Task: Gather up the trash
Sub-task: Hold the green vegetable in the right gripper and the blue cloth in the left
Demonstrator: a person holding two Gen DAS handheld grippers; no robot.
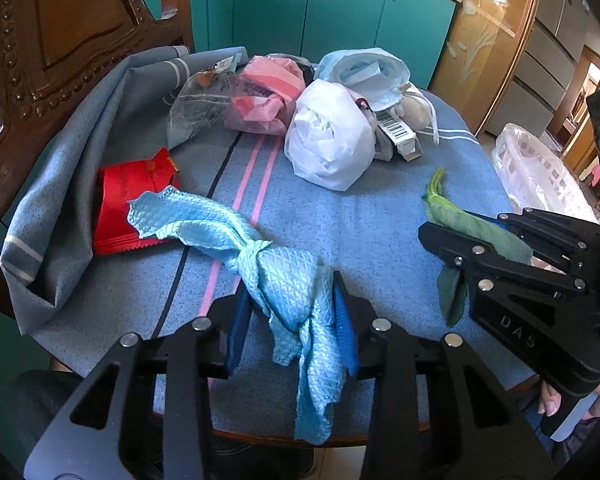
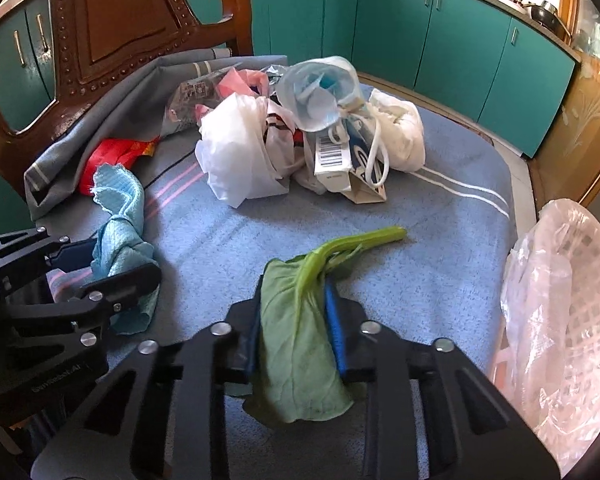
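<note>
Both grippers are in my hands above the table (image 2: 440,216), which is covered with a blue cloth that has pink, black and white stripes. My left gripper (image 1: 292,320) is closed on a light blue rag (image 1: 284,280); its blue pads (image 1: 346,328) press the crumpled middle of the rag, one end hangs down below the fingers and the other end lies on the table toward a red wrapper (image 1: 128,200). My right gripper (image 2: 294,324) is closed narrow on a green vegetable leaf (image 2: 296,360); the leaf is squeezed between the pads and its stalk points forward over the cloth. On the side of this gripper, in the left wrist view, I can read the letters "DAS", and the rest is hidden. On the left gripper, in the right wrist view, there is small writing, but it is too blurred to read. Further back on the table is a pile of trash: a white plastic bag (image 1: 328,140), tied shut so I cannot see inside, a pink bag (image 1: 264,96) with print that I cannot read, a clear bag (image 1: 198,106), a blue face mask (image 2: 316,92), and a white box with a barcode label (image 2: 332,156). At my right, beside the table edge, stands a white basket (image 2: 588,300) lined with a clear plastic bag; what is in it I cannot tell. A carved wooden chair (image 1: 60,40) stands behind the table, and green cabinets (image 2: 460,40) are along the wall.
</note>
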